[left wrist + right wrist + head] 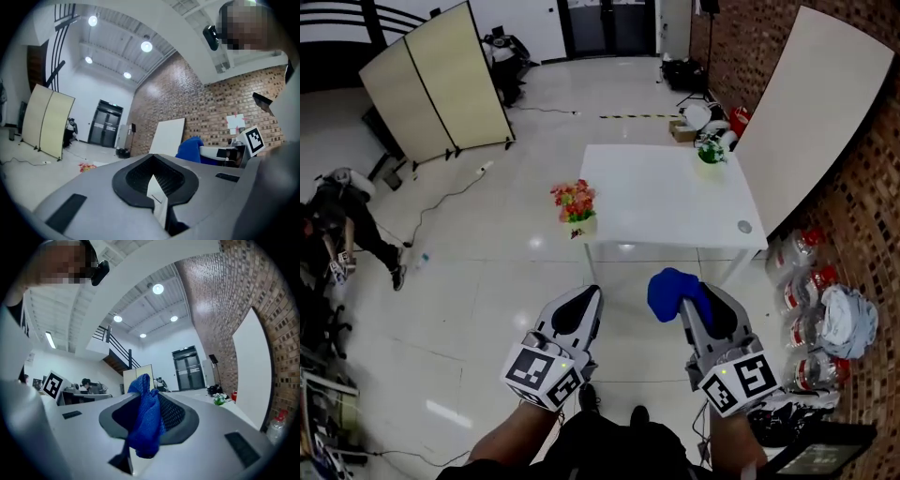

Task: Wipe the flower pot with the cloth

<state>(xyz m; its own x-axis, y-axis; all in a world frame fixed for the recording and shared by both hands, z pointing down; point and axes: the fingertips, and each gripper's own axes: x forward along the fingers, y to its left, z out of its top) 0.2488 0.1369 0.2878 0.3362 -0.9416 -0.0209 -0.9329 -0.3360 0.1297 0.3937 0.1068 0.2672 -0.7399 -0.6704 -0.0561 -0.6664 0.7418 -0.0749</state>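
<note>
view from above of a person standing on a glossy pale floor [487, 281], holding a gripper in each hand low in front of them. the left gripper [586, 300] has its jaws pressed together with nothing between them; its own view [154, 180] shows the dark pads meeting at a seam. the right gripper [687, 306] has its jaws closed on a blue cloth [670, 291], which bunches up above the tips. in the right gripper view [151, 414] the cloth [145, 423] hangs pinched between the pads and droops down over the near edge.

farther away stands a white table [666, 202]. the flower pot [578, 225], cream with red and orange flowers, sits at the table's near left corner, well apart from both grippers. whether it rests on the table edge or just beside it cannot be told. a small green plant [710, 152] in a white pot stands at the table's far right corner.

a cream folding screen [441, 84] stands far left. a large pale board [811, 112] leans on the brick wall [862, 197] at right, with packs of bottles [802, 281] on the floor below. a seated person [342, 225] is at the far left edge.
</note>
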